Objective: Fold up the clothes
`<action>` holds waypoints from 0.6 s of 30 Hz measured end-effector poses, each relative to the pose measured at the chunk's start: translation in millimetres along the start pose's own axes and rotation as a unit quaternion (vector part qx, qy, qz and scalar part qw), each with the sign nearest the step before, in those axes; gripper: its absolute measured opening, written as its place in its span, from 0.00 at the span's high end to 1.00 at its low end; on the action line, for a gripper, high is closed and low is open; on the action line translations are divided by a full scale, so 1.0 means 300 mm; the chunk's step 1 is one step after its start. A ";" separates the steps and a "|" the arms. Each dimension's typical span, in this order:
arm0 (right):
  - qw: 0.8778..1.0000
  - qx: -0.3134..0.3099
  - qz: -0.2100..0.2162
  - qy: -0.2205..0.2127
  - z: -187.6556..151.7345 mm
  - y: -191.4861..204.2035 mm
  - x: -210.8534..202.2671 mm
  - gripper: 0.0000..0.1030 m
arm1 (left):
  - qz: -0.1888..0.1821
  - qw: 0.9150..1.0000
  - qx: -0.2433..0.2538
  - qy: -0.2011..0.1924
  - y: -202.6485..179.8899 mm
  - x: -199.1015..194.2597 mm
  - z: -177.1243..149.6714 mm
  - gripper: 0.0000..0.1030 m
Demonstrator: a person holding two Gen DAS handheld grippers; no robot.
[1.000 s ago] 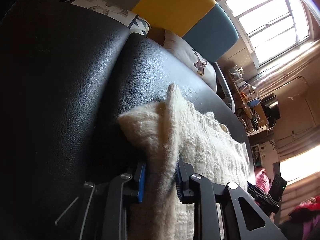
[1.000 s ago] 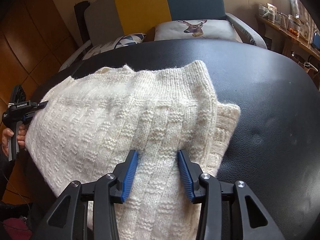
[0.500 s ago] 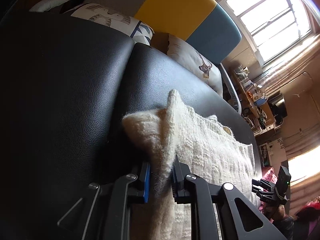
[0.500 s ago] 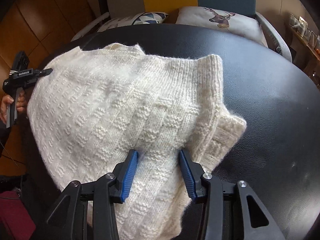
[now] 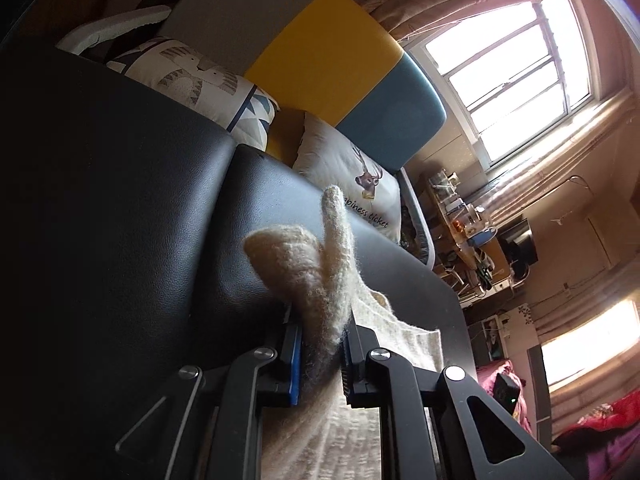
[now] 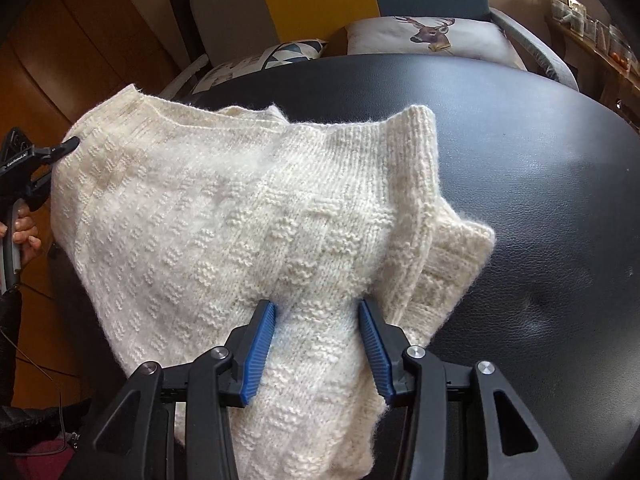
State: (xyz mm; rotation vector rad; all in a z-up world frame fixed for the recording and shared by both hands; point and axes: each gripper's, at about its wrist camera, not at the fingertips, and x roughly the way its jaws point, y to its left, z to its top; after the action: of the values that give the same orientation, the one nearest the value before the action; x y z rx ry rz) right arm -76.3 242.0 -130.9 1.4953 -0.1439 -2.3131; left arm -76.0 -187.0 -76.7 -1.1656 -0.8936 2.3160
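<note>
Two cushions (image 6: 424, 36) beyond gripped sweater (image 6: 240, 216).

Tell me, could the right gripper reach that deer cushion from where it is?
Probably not right now. The right gripper has its jaws around the cream sweater, and the black leather surface lies between it and the deer cushion.

Cream sweater (image 6: 224, 216): thick wool-like knit, fuzzy and matt, raised basket-weave blocks across the body, ribbed along the folded edge. Black surface (image 6: 540, 184) beneath: leather-look upholstery, fine pebbled grain, soft sheen with pale glare patches. Right claw (image 6: 318, 344): matt black plastic arms, bright metal screw heads, blue ridged rubbery pads (image 6: 258, 354). Left claw (image 5: 320, 356): same black plastic and blue pads. Deer cushion (image 6: 432, 36): smooth printed cloth. Wall panels (image 6: 60, 60): glossy brown wood.
</note>
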 end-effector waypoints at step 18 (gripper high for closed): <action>0.998 0.007 0.049 -0.030 -0.085 -0.043 -0.027 0.55 | -0.127 0.991 -0.009 0.029 -0.509 0.201 -0.027 0.86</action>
State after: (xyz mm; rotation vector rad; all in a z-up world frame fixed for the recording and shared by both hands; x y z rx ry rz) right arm -54.0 259.8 -138.5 1.3931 -0.2442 -2.2835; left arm -94.5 -38.7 -8.4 -1.0534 -0.9830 2.0641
